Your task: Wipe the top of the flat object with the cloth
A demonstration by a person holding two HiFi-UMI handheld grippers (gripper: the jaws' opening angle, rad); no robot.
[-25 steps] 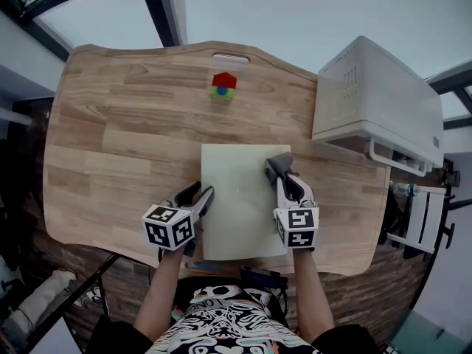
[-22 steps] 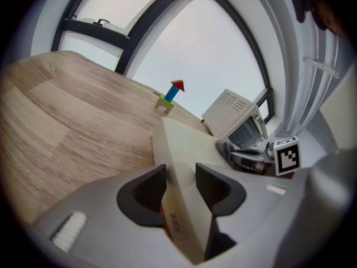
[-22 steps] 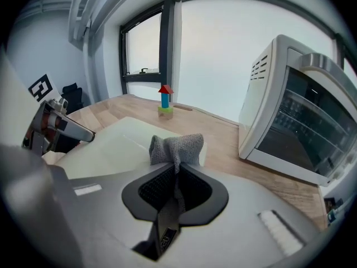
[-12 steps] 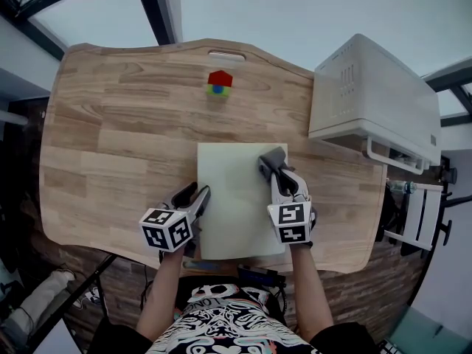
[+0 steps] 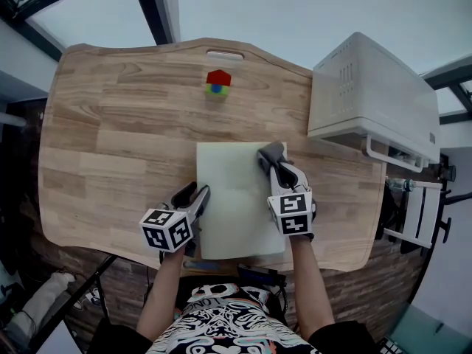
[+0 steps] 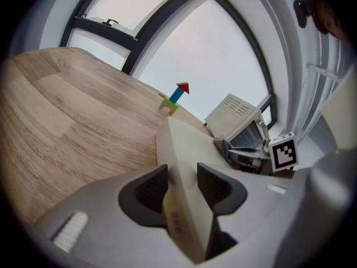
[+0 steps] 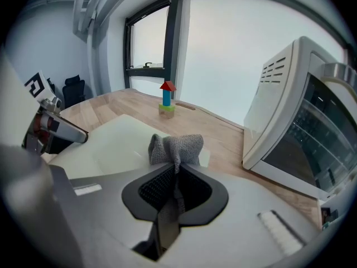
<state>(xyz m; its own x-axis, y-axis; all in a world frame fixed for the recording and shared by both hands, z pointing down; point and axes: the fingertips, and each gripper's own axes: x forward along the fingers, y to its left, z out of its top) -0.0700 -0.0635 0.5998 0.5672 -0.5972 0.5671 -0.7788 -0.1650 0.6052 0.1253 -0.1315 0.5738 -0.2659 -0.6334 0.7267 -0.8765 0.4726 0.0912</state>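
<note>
Cloth, grey and bunched, sits pinched in the right gripper's closed jaws on the pale green board's far right corner, while the left gripper clamps the board's left edge, probably to steady it on the wooden table.

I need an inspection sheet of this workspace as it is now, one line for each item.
surface: wooden table.
job's things: pale green board lies flat near the person's edge; grey cloth rests on its far right corner.
clutter: toy blocks stacked at the far edge; white appliance at the table's right.
grippers: left gripper has the board's left edge between its jaws, pads seemingly touching; right gripper shut on the cloth.
cables: nothing seen.
surroundings: dark window frame beyond the table.
</note>
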